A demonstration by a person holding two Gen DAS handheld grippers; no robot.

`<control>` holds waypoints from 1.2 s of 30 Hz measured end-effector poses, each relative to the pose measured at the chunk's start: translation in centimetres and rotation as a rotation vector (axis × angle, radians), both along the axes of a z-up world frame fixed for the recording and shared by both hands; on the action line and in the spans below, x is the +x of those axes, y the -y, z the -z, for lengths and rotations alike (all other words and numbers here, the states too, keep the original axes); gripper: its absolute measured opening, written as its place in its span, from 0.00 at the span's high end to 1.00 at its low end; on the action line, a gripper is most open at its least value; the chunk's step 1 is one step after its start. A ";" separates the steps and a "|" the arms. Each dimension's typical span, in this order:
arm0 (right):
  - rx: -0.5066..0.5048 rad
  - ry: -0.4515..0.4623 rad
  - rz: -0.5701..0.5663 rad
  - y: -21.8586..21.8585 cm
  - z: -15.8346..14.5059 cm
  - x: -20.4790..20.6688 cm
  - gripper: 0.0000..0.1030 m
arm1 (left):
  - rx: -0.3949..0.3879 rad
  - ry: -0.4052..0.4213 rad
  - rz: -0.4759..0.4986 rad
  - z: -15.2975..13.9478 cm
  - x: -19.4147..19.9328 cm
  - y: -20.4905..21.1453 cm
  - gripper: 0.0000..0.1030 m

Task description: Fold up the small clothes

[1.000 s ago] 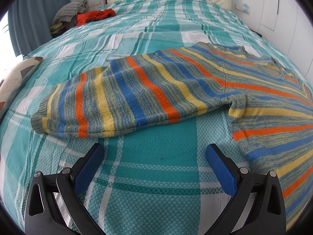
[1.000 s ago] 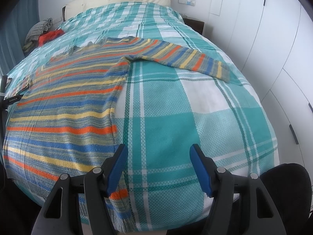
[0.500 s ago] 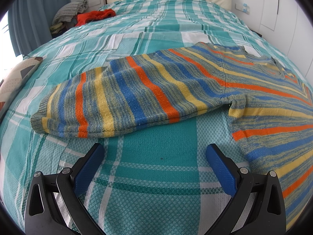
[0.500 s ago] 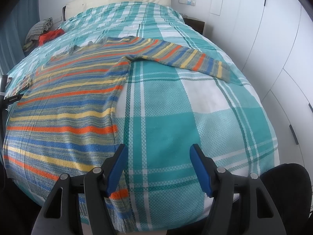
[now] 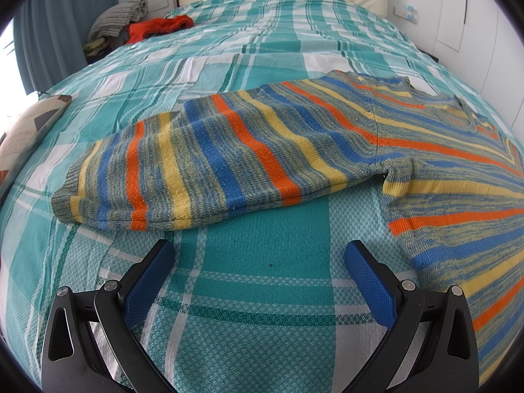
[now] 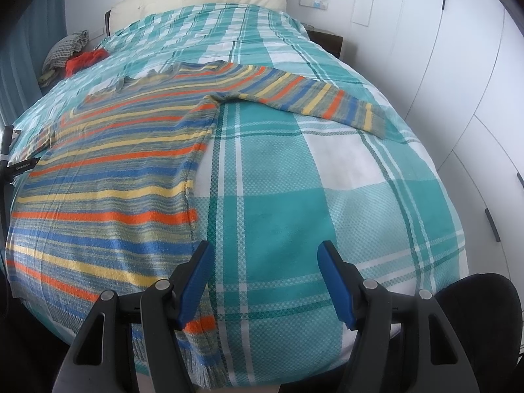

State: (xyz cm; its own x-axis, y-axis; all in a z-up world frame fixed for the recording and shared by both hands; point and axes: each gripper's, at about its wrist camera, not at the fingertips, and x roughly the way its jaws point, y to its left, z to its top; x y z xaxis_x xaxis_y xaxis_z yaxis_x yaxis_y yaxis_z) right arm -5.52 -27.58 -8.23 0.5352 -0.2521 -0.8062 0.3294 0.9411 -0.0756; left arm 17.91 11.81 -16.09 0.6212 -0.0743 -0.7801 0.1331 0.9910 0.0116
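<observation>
Evidently nothing has shifted in the last second — the striped sweater lies spread flat on the bed, both grippers' fingers open and empty, so folding hasn't begun.

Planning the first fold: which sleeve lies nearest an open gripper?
The left sleeve, spread just beyond the left gripper; the right sleeve lies far off.

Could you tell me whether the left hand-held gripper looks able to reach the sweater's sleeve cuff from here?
Probably yes: the left hand-held gripper is open, and only bare bedspread lies between it and the cuff.
</observation>
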 end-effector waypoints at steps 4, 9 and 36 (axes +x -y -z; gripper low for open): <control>-0.003 0.001 -0.004 -0.1 0.0 0.0 0.37 | 0.000 0.000 0.000 0.0 0.0 0.0 0.00; 0.000 0.000 0.000 -0.1 0.0 0.0 0.37 | 0.000 0.000 0.000 0.0 0.0 0.0 0.00; 0.039 0.016 -0.008 0.1 -0.3 -0.1 0.37 | 0.001 0.000 -0.001 0.1 0.0 0.0 0.00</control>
State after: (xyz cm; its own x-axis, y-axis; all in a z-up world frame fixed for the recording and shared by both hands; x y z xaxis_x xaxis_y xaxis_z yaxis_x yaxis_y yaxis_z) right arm -5.63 -27.70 -7.91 0.5503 -0.2165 -0.8064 0.3227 0.9459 -0.0337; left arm 17.94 11.80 -16.14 0.6212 -0.0730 -0.7803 0.1322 0.9911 0.0125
